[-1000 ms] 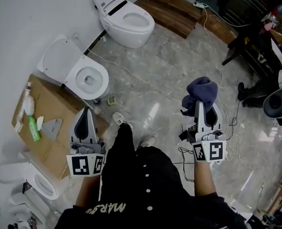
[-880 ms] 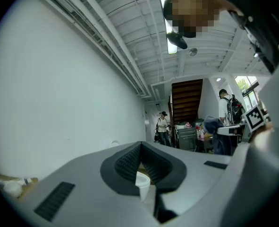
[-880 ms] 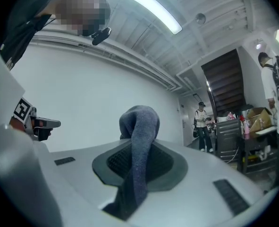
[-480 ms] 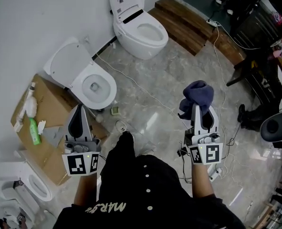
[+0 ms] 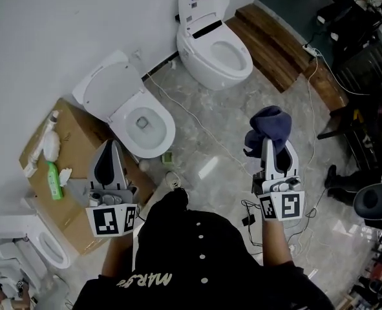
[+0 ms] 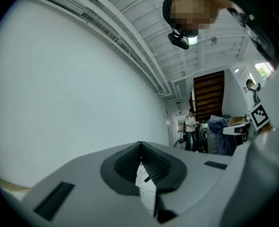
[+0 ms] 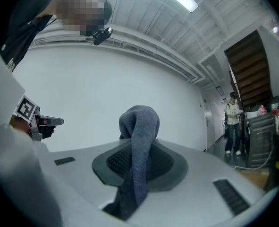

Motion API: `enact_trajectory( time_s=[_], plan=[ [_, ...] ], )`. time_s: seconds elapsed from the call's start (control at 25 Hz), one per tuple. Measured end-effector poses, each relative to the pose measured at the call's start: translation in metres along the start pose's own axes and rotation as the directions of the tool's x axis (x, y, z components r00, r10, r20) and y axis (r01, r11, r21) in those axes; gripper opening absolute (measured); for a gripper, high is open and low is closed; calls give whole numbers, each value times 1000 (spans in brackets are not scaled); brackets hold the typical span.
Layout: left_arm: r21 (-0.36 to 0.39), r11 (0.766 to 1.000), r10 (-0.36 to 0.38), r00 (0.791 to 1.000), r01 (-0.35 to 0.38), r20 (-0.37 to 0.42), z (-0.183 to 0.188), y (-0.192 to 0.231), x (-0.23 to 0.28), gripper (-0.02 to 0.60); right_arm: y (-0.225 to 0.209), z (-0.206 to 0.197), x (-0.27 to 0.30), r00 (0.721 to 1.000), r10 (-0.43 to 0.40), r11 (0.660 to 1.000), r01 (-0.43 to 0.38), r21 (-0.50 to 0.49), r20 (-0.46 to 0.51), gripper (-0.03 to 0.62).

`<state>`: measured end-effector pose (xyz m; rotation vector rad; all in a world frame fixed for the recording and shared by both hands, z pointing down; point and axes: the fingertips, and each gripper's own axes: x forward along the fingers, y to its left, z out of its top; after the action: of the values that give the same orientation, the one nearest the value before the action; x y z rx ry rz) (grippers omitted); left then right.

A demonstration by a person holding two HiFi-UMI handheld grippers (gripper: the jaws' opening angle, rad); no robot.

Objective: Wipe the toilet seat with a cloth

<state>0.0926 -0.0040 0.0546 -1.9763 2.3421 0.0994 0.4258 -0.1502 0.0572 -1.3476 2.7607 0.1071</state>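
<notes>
Grey marble floor meets a white wall, where a toilet (image 5: 167, 135) stands with its lid up and its seat bare. A second toilet (image 5: 241, 70) stands beyond it. Beside the nearer one, a cardboard box (image 5: 77, 126) carries a green bottle (image 5: 53, 181) and a white bottle (image 5: 48, 144). The right gripper (image 5: 271, 144) has its jaws clamped on a dark blue cloth (image 5: 269, 126), well apart from the seat. The left gripper (image 5: 111, 145) has its jaws together, holding nothing.

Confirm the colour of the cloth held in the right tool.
Plain dark blue cloth, no pattern, clamped in the right tool. Clearest in the head view.
</notes>
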Motion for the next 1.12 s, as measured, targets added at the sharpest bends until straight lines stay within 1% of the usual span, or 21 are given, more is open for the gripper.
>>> enact_trajectory(
  time_s=[0.16,0.32,0.48,0.6,0.72,0.84,0.96,1.04,1.12],
  plan=[
    [-3,999,35,999,-35,-4,-1,37,11,11,24,-3,49,999,45,999,-46,-2,-4,72],
    [1,996,91,996,-91,-18,-7,72,11,11,54,-7,92,993,118,993,-118,-2,-10,72],
    [-1,986,167,985,-167,-34,-10,93,3,11,75,-13,124,979,201,980,-201,-2,-28,72],
    [5,974,225,973,-225,-50,-15,105,-3,11,92,-18,154,963,267,964,-266,15,-28,72],
    [13,958,287,955,-287,-71,-20,115,-6,11,114,-27,187,937,348,937,-347,37,-29,72],
    [11,933,360,930,-360,-72,-22,126,-1,11,131,-37,225,905,425,904,-423,60,-24,72],
    [7,896,442,893,-443,-85,-25,134,12,11,143,-48,265,863,504,862,-500,81,-28,72],
    [13,879,477,875,-477,-90,-26,136,27,11,147,-56,293,835,549,833,-544,97,-35,72],
    [22,864,503,859,-504,-97,-28,133,39,11,153,-64,317,800,598,799,-590,117,-45,72]
  ],
)
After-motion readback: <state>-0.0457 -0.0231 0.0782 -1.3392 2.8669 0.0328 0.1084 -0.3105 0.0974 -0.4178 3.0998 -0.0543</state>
